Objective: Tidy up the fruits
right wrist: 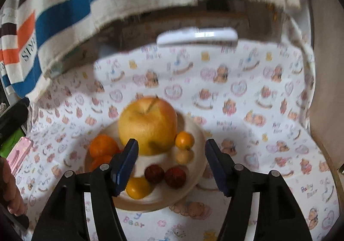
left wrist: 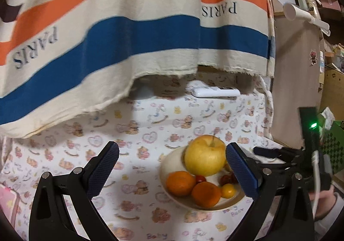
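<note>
A cream plate (left wrist: 215,206) (right wrist: 150,201) sits on a bear-print cloth. It holds a big yellow apple (left wrist: 204,157) (right wrist: 148,125), two oranges (left wrist: 180,183) (right wrist: 103,146), small yellow fruits (left wrist: 228,190) (right wrist: 137,187) and small dark red fruits (left wrist: 228,178) (right wrist: 154,173). My left gripper (left wrist: 172,150) is open with nothing between its fingers; the plate lies ahead toward its right finger. My right gripper (right wrist: 172,144) is open just above the plate's near side, its pads apart from the fruit, with nothing gripped. In the left wrist view the right gripper's black fingers (left wrist: 268,152) show beyond the plate.
A striped towel (left wrist: 129,26) (right wrist: 64,4) hangs over the back of the surface. A white remote (left wrist: 216,91) (right wrist: 197,35) lies behind the plate. A pink object (right wrist: 19,155) is at the left edge, a wooden cabinet (left wrist: 296,69) and a green box (left wrist: 335,144) at the right.
</note>
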A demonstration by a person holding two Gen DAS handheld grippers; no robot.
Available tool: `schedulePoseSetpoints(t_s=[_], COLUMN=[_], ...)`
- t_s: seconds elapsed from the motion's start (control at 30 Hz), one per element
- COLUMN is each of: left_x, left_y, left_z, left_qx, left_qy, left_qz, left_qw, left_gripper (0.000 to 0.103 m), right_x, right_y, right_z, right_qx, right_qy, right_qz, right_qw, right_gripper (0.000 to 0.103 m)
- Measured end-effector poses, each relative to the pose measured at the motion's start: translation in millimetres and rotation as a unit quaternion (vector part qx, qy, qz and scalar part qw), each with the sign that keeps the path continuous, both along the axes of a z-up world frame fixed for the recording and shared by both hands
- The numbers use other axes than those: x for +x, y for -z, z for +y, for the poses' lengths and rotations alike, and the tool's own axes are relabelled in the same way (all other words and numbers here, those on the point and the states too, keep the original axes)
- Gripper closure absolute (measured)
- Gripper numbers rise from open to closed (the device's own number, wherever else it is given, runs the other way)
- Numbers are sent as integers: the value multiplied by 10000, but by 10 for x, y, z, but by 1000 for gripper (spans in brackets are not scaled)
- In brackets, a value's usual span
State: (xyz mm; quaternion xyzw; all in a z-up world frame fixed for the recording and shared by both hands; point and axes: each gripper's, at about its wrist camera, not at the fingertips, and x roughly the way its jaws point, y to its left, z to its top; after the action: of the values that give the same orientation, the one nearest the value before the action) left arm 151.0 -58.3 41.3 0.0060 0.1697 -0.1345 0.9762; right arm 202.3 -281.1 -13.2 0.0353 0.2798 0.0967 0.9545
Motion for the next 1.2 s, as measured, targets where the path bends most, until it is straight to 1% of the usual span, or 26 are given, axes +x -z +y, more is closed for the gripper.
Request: schedulePoseSetpoints(t_s=[0.07, 0.13, 0.2, 0.27, 0.33, 0.47, 0.5, 0.57, 0.63, 0.7, 0.8, 0.93, 1.0, 1.1, 1.2], left_x=[-41, -40, -1, 18, 4, 19, 27, 50, 60, 74, 111, 72, 72, 79, 77], left_y=[49, 116, 171, 201, 231, 303, 322, 361, 364, 371, 386, 381, 378, 375, 373], left_z=[42, 84, 109, 139, 165, 186, 179, 155, 183, 253, 295, 209, 200, 233, 230], left_qx=[75, 86, 88, 98, 139, 160, 184, 235, 158, 29, -28, 154, 162, 94, 106], left_qy=[-120, -192, -232, -318, -405, -379, -376, -367, -383, -536, -708, -621, -565, -634, -648], left_qz=[-86, -85, -6, -52, -204, -219, -211, -158, -131, -102, -18, -113, -110, -87, -91], left_qw=[9999, 9997, 9997, 9994, 9989, 9989, 9989, 9989, 9991, 9985, 9975, 9979, 9982, 9979, 9978], left_gripper=[4, 4, 4, 4, 4, 4, 3, 1, 1, 1, 1, 1, 1, 1, 1], right_x=[-68, -134, -191, -254, -287, -323, -340, -335, -299, -283, -239, -168, -151, -175, -213], right_y=[-46, -76, -102, -121, -131, -140, -147, -143, -130, -120, -100, -64, -53, -60, -79], right_z=[10, 57, 126, 184, 213, 232, 227, 229, 243, 236, 204, 178, 173, 182, 216], right_qx=[36, -77, -273, -361, -302, -219, -187, -175, -205, -194, -145, -108, -84, -128, -231], right_qy=[91, 104, 90, 93, 7, 39, 64, 60, 32, 60, 114, 160, 145, 183, 200], right_qz=[-267, -527, -743, -973, -1049, -1149, -1211, -1186, -1057, -997, -861, -632, -567, -618, -723], right_qw=[9996, 9985, 9968, 9946, 9940, 9931, 9924, 9928, 9942, 9948, 9961, 9978, 9983, 9978, 9969], right_gripper=[23, 22, 15, 14, 14, 1, 1, 1, 1, 1, 1, 1, 1, 1, 1])
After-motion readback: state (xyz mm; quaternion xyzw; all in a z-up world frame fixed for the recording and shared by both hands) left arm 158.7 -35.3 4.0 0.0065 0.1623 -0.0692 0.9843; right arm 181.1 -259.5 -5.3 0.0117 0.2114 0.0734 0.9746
